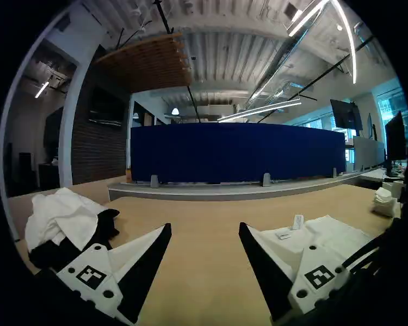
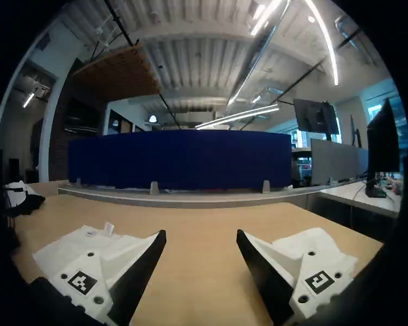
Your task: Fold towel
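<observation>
Both grippers hover low over the pale wooden surface [image 1: 204,282] with nothing between their fingers: the left gripper [image 1: 204,226] is spread wide, and so is the right gripper [image 2: 201,232]. The flat white cloth towel [image 1: 329,233] lies on the surface to the right of the left gripper, partly behind its right finger. In the right gripper view the same towel [image 2: 79,244] lies to the left, partly behind that gripper's left finger. It therefore sits between the two grippers, seemingly unfolded, and no grasp has been made yet.

To do this step well, I would bring each gripper to a near corner of the towel, slide one finger under the edge and pinch a single layer before lifting. Both grippers should stay clear of the crumpled white cloth on a black object [image 1: 62,217] at the far left and the small stack of folded white towels [image 1: 384,202] at the far right.
</observation>
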Demonstrator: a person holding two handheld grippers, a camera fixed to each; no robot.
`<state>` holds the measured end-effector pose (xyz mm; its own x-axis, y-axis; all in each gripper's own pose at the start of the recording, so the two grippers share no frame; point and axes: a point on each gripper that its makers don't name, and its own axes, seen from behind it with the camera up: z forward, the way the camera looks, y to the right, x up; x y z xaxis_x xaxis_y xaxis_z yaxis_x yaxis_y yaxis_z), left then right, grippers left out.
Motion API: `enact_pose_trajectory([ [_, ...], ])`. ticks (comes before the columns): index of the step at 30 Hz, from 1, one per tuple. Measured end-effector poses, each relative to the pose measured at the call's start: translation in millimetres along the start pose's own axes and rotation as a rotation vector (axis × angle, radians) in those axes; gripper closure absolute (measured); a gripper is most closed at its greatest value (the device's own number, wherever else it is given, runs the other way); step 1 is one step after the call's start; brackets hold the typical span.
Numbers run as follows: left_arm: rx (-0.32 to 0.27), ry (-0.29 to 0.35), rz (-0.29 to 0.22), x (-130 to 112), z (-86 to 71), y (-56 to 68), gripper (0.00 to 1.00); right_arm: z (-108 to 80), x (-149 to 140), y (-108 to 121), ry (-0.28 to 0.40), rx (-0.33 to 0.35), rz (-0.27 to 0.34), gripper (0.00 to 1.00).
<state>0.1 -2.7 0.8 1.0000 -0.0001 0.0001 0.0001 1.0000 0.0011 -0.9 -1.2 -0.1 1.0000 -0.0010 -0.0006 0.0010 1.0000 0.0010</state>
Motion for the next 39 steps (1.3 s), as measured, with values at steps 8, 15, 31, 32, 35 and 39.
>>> enact_pose_trajectory([
  [8,0.004,-0.015,0.017,4,4.1,-14.5,0.08,-1.0,10,0,-0.002,-0.004,-0.026,0.00],
  [15,-0.013,-0.009,0.017,53,4.7,-13.3,0.08,-3.0,67,0,0.025,-0.008,-0.028,0.00],
  [31,-0.167,-0.137,0.096,127,-12.4,34.4,0.08,-13.7,144,-21,-0.064,0.090,-0.101,0.00],
  [32,-0.182,-0.147,0.101,128,-13.5,38.7,0.08,-14.3,145,-24,-0.072,0.102,-0.107,0.00],
  [35,-0.222,-0.184,0.125,126,-16.4,50.6,0.08,-16.7,145,-34,-0.111,0.146,-0.122,0.00],
  [39,-0.287,-0.239,0.164,119,-20.7,68.0,0.08,-20.7,138,-46,-0.179,0.209,-0.142,0.00],
])
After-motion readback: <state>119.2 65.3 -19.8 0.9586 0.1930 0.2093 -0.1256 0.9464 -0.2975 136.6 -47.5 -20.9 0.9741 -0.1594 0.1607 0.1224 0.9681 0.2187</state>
